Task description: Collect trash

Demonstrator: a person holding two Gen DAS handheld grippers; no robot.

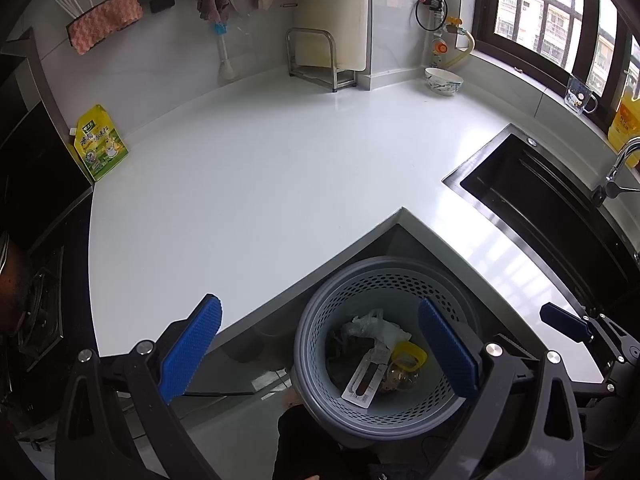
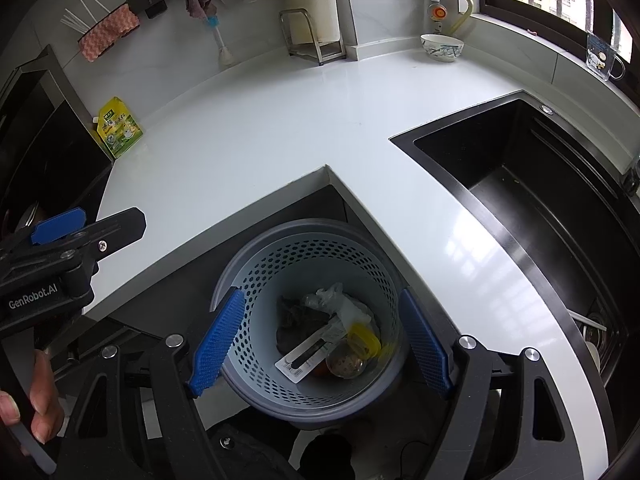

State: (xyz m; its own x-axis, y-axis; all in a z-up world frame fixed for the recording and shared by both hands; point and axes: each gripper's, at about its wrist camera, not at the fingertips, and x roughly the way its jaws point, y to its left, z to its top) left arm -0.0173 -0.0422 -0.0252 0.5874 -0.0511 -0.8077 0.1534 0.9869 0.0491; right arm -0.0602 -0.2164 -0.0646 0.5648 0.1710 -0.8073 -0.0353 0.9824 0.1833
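Trash (image 2: 320,336) fills the bin (image 2: 256,272); both claws gape empty; only right view shows a hand (image 2: 36,400)

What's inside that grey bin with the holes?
In the bin: a crumpled clear plastic bag, a flat white card package, a yellow ring-shaped piece, a dark rag. Whatever lies beneath them is covered.

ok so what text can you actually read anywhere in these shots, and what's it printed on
"GenRobot.AI": white lettering on the black body of the left gripper, seen from the right wrist view.
Yellow-green pouch on the counter: printed characters, too blurred to read.
Flat white package in the trash basket: markings too small to read.
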